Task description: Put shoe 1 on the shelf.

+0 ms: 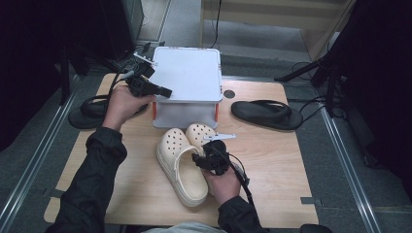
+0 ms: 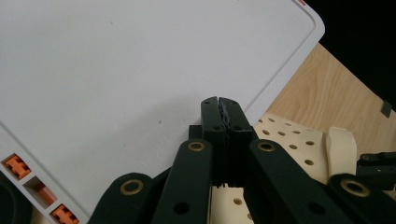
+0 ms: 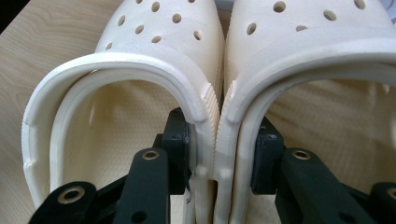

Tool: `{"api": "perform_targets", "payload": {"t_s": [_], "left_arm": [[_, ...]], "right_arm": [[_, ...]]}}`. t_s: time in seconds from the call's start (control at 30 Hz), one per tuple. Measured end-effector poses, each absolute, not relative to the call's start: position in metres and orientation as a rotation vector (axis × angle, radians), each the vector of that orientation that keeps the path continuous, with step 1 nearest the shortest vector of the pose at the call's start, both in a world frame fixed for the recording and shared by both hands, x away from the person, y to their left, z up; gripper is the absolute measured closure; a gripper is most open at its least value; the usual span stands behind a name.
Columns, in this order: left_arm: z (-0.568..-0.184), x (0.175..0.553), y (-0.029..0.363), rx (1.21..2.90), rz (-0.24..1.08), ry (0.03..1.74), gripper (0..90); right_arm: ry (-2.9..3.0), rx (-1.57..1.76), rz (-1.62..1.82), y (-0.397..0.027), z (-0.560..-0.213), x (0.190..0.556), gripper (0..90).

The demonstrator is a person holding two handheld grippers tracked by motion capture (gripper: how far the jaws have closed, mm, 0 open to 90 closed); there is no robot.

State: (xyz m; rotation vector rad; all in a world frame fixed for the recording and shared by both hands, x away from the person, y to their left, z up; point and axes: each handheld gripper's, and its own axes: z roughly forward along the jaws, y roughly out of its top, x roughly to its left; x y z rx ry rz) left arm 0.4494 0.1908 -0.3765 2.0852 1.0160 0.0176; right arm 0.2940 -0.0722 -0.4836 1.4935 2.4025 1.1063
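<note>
Right tongs (image 3: 219,154) pinching both clogs' (image 3: 219,70) inner walls, close-up

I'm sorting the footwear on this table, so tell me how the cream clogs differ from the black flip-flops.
The cream clogs lie pressed side by side at the table's middle; the black flip-flops lie apart, one right of the white box, one left. The clogs have closed, perforated toes and heel straps; the flip-flops are flat and open. The right gripper pinches the clogs' inner walls together; nothing holds the flip-flops. Both are pairs.
</note>
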Motion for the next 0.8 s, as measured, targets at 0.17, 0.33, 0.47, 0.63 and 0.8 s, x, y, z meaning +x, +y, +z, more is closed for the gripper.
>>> {"api": "perform_targets", "payload": {"t_s": [0.17,0.33,0.47,0.63,0.8], "left_arm": [[-0.376,0.45,0.192,2.091,0.021,1.012,89.9],[-0.376,0.449,0.191,2.085,0.018,1.015,89.9],[-0.377,0.449,0.191,2.084,0.017,1.015,90.0],[-0.377,0.45,0.191,2.084,0.013,1.013,90.0],[-0.377,0.45,0.192,2.081,0.008,1.016,90.0]], "right_arm": [[2.412,1.474,1.111,-0.071,-0.479,0.296,66.7],[2.416,1.435,1.118,-0.066,-0.472,0.301,66.7],[2.429,1.401,1.126,-0.058,-0.464,0.315,66.7],[2.419,1.377,1.144,-0.052,-0.461,0.334,66.8],[2.389,1.4,1.147,-0.047,-0.457,0.357,66.8]]}}
